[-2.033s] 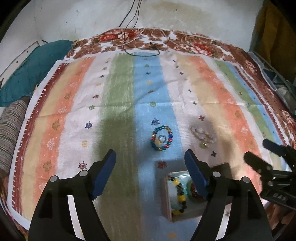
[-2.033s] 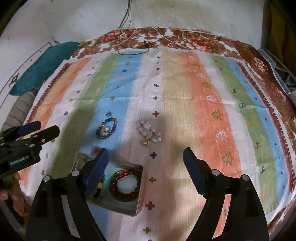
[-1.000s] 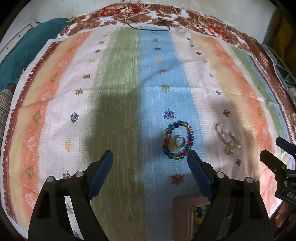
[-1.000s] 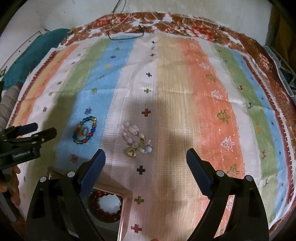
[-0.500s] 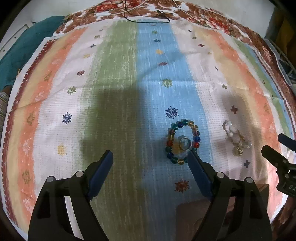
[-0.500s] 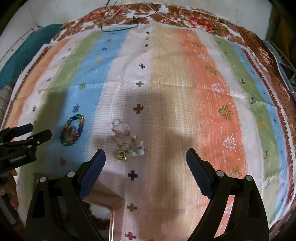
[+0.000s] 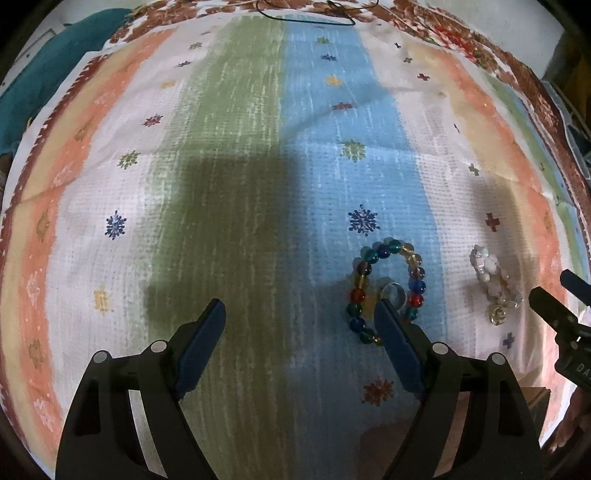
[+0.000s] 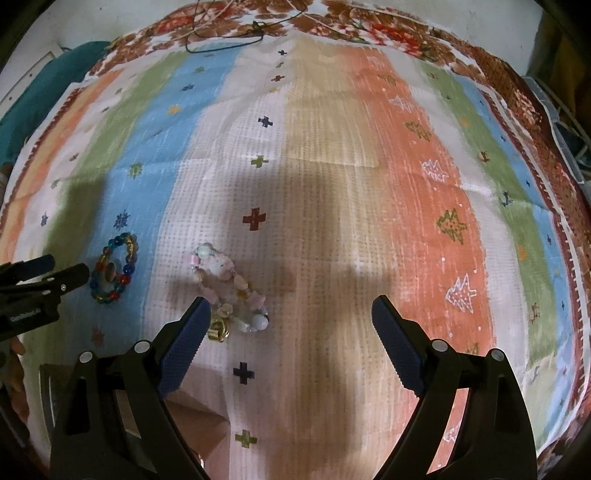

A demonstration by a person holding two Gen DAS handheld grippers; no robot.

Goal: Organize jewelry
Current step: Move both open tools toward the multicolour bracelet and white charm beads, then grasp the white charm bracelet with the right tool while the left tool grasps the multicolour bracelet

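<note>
2 bracelets lie apart on the striped cloth: a multicoloured glass-bead bracelet ringing a small ring, and a pale pink bead bracelet with a gold charm. both the left hand-held gripper and right hand-held gripper hover released. only the right view shows a box corner, contents hidden.

A woven cloth with green, blue, orange and white stripes fills the frame, over a brown floral bedspread. Teal fabric lies upper left; a pale wall runs along the top.
</note>
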